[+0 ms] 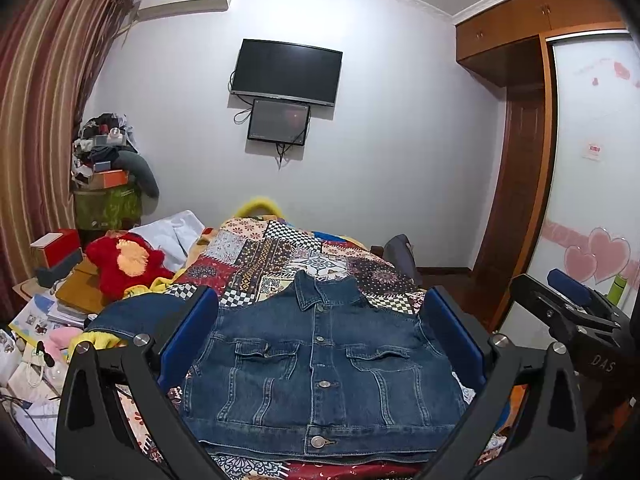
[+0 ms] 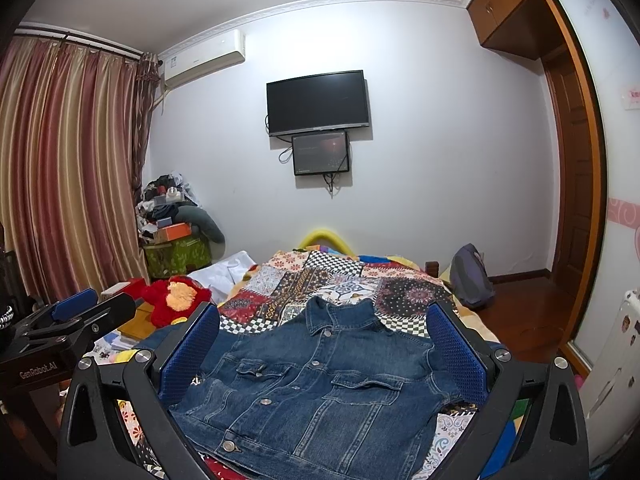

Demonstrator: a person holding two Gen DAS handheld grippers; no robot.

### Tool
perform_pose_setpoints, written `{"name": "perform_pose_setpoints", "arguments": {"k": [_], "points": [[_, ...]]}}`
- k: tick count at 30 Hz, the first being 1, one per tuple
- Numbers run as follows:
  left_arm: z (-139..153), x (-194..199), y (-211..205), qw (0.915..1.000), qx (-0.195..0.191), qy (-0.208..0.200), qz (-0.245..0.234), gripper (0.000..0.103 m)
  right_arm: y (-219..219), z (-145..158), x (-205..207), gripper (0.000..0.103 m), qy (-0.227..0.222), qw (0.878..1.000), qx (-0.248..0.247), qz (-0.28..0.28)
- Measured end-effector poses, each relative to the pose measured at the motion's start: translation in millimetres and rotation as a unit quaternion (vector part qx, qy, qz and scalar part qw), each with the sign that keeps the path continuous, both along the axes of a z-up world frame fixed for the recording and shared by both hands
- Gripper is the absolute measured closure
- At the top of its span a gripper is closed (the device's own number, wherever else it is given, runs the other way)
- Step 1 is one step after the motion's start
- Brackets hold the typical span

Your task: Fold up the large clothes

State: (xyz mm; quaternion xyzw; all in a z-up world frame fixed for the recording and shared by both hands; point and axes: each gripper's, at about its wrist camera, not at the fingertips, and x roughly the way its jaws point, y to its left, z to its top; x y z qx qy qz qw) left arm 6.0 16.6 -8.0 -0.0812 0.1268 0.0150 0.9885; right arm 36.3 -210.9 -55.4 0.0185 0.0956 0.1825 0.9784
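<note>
A dark blue denim jacket (image 1: pixel 320 376) lies buttoned, front up, collar away from me, on a patchwork bedspread (image 1: pixel 280 256). One sleeve (image 1: pixel 128 320) trails off to the left. My left gripper (image 1: pixel 320 320) is open and empty, held above the jacket's near part. My right gripper (image 2: pixel 322 336) is open and empty too, over the jacket (image 2: pixel 320 392) from slightly to the right. Each gripper shows at the edge of the other's view: the right one (image 1: pixel 568 304) and the left one (image 2: pixel 80 312).
A red plush toy (image 1: pixel 124 264) and white cloth (image 1: pixel 172 232) lie at the bed's left. Books and boxes (image 1: pixel 60 280) crowd the left side. A grey backpack (image 2: pixel 470 276) sits right of the bed. A TV (image 1: pixel 286 70) hangs on the far wall.
</note>
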Motion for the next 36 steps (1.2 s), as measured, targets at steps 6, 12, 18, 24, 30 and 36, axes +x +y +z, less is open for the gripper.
{"name": "perform_pose_setpoints", "arguments": {"k": [6,12,18,24,30,36], "points": [[0.4,0.0,-0.6,1.0,0.005,0.0,0.001,0.0,-0.2,0.2,-0.1,0.0,0.0,1.0,0.0,0.001],[1.0,0.6,-2.3,0.9999,0.01,-0.001,0.001,0.0,1.0,-0.8,0.2,0.0,0.0,1.0,0.0,0.0],[1.0,1.2,-3.0,0.9999,0.011,-0.002,0.0,0.0,2.8,-1.5,1.0,0.0,0.0,1.0,0.001,0.0],[2.3,-0.1,-3.7,0.9999,0.014,-0.004,0.0,0.0,2.2,-1.1,0.8,0.0,0.0,1.0,0.001,0.0],[1.7,-0.1,-4.6,0.9999,0.015,-0.004,0.0,0.0,3.8,-2.5,2.0,0.0,0.001,1.0,0.002,0.0],[2.3,1.1,-3.4,0.9999,0.014,-0.001,0.0,0.0,0.6,0.4,4.1,0.0,0.006,1.0,0.002,0.002]]}}
